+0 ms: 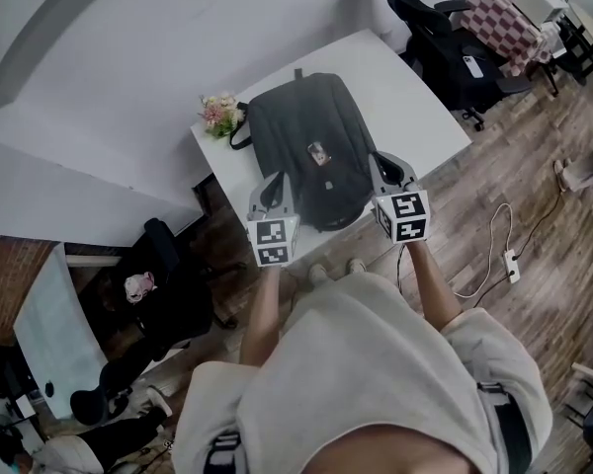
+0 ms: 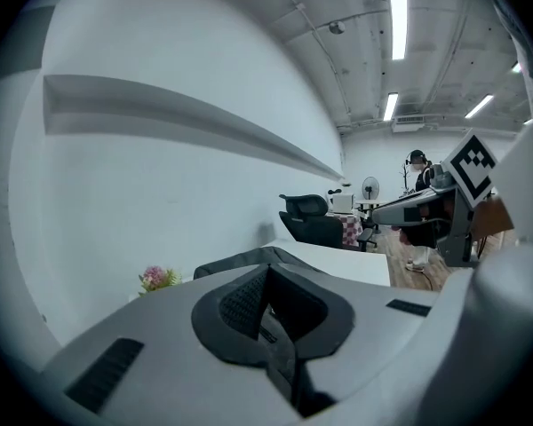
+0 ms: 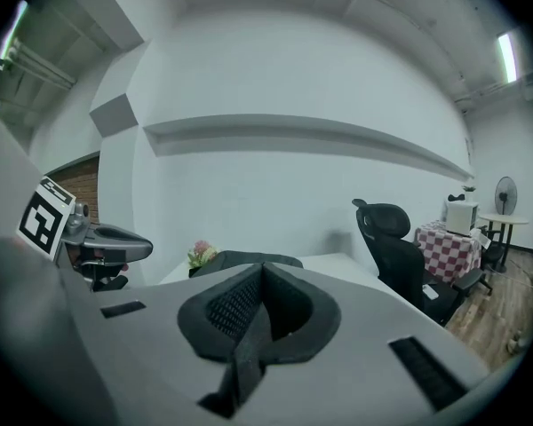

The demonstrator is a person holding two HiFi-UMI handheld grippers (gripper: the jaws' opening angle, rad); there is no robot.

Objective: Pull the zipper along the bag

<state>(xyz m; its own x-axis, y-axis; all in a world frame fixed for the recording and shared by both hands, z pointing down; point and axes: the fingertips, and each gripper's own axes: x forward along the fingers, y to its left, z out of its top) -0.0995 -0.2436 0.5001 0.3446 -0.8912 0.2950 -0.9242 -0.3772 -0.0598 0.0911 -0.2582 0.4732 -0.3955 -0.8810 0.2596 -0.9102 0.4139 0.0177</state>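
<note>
Right now you're holding the left gripper (image 1: 275, 188) and right gripper (image 1: 387, 169), both pinched together and empty, flanking the near end of the bag (image 1: 306, 136), which is lying lengthwise away from you.

Dark grey bag (image 1: 303, 146), white table (image 1: 420, 107), pink flowers (image 1: 218, 113), red-checked cloth (image 1: 499, 13)

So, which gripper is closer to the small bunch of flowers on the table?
Left. The left gripper is by the near left edge of the backpack, on the side of the flowers. The right gripper is by its right edge, across the backpack from them.
</note>
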